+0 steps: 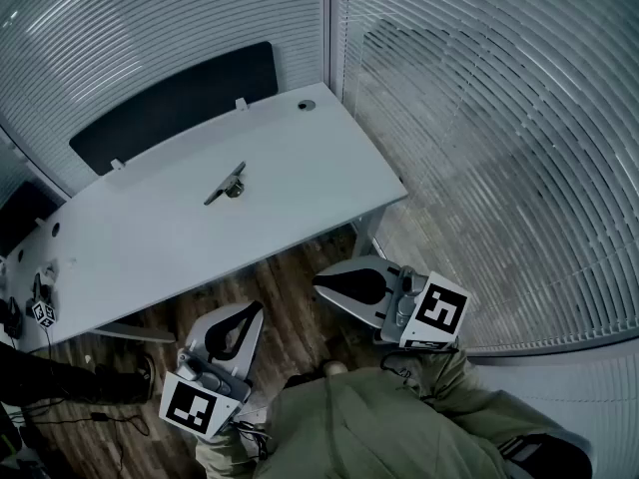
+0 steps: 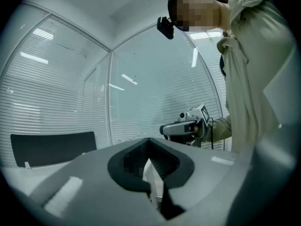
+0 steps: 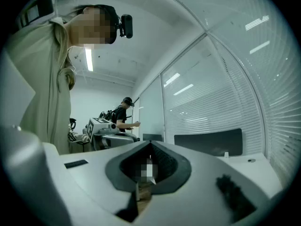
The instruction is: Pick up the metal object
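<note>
The metal object (image 1: pixel 227 184), a thin dark bar with a small round part at its side, lies near the middle of the white table (image 1: pixel 300 178). I hold both grippers low by my body, over the wooden floor and short of the table's near edge. In the head view the left gripper (image 1: pixel 257 308) points toward the table with its jaws shut and nothing in them. The right gripper (image 1: pixel 319 283) points left, its jaws also meeting at the tips and empty. The left gripper view shows its own closed tips (image 2: pixel 149 139) and the right gripper (image 2: pixel 184 126) beyond; the metal object is not in either gripper view.
A black panel (image 1: pixel 175 103) stands along the table's far edge, with a round grommet (image 1: pixel 306 105) at the far corner. Glass walls with blinds (image 1: pixel 479 118) enclose the right and back. Small marker cubes and cables (image 1: pixel 40 307) sit at the table's left end. Another person (image 3: pixel 123 113) stands in the distance.
</note>
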`<state>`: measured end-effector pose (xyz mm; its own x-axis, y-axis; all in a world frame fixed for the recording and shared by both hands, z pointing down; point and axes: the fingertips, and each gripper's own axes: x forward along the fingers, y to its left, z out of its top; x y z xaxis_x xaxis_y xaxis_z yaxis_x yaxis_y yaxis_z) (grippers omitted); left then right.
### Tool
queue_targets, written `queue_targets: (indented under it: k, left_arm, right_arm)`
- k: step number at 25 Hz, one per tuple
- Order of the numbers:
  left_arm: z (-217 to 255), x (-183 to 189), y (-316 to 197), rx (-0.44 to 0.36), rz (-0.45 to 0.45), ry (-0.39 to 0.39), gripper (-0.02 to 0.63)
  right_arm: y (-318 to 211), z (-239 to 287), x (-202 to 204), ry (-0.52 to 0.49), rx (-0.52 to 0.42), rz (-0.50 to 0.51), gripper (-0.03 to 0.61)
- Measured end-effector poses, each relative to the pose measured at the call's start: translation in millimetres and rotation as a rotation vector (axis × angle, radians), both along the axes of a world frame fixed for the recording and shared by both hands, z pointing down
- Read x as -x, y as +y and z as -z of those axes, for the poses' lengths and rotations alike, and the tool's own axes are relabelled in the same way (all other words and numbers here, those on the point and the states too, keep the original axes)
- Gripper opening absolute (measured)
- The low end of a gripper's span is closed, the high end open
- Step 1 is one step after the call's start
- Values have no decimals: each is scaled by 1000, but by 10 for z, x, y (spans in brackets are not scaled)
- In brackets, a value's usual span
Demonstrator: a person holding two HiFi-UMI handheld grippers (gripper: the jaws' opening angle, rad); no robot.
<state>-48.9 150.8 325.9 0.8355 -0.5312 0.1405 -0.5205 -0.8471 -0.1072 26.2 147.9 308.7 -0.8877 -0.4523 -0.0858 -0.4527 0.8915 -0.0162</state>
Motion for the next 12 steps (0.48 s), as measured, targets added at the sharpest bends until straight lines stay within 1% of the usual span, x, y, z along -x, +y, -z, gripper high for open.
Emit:
queue_targets:
  k: [3, 12]
  left_arm:
    - [-46, 14, -111, -6, 3, 8, 6]
    - [-127, -30, -517, 10, -15, 9, 6]
  right_arm:
    - [-123, -55, 3, -4, 2, -4, 2]
    - [-528, -140, -30, -6, 27, -22, 2]
